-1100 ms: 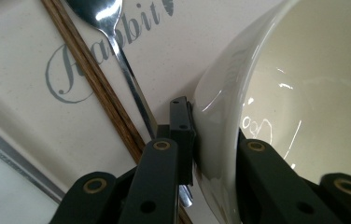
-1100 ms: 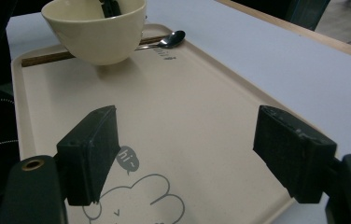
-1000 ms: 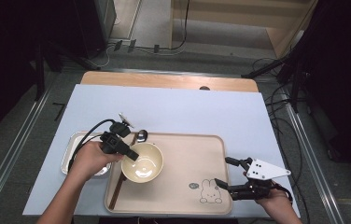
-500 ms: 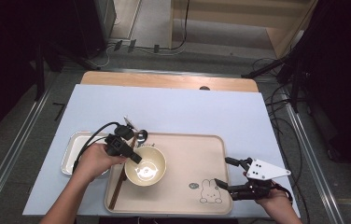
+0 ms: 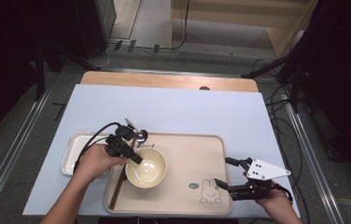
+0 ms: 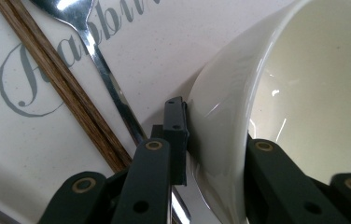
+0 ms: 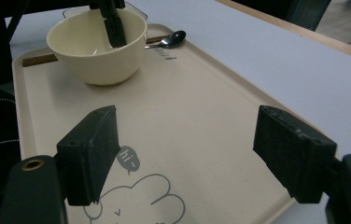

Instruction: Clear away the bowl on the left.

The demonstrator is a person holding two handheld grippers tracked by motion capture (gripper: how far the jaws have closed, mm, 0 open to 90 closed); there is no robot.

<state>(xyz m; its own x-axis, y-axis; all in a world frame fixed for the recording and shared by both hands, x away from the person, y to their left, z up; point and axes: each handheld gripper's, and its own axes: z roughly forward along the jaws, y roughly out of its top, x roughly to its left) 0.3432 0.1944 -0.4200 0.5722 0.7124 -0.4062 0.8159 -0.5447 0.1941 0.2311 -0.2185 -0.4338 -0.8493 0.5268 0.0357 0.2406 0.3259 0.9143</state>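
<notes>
Bowl point(image 5: 146, 167) is cream, glossy, round, empty, sitting upright on the left part of the beige tray point(image 5: 187, 144). Left tool point(image 5: 133, 157) is straddling the bowl's near-left rim: one jaw outside the wall, one inside. Its jaws have just been opening; the left gripper view is showing the outer pad point(image 6: 175, 135) sitting right at the wall with the rim between the jaws, so they're standing slightly apart rather than clamped.

Right tool point(image 5: 224, 175) is hovering at the tray's right edge, jaws spread wide, nothing between them.

Around the bowl: wooden chopsticks point(image 5: 116, 186) lying along the tray's left side, metal spoon point(image 5: 141, 136) just behind the bowl near the tray's back-left corner. A small metal tray point(image 5: 73, 151) is sitting left of the beige one on the blue surface point(image 5: 187, 109).

View differences: the left gripper view is giving the grey script lettering point(image 6: 19, 79) printed on the tray under the chopsticks and spoon handle, too small to read from above. The right gripper view is showing the bowl's side profile and the "hi~" bubble point(image 7: 128, 159) of the rabbit print; the high view is showing the whole rabbit point(image 5: 209, 192).
</notes>
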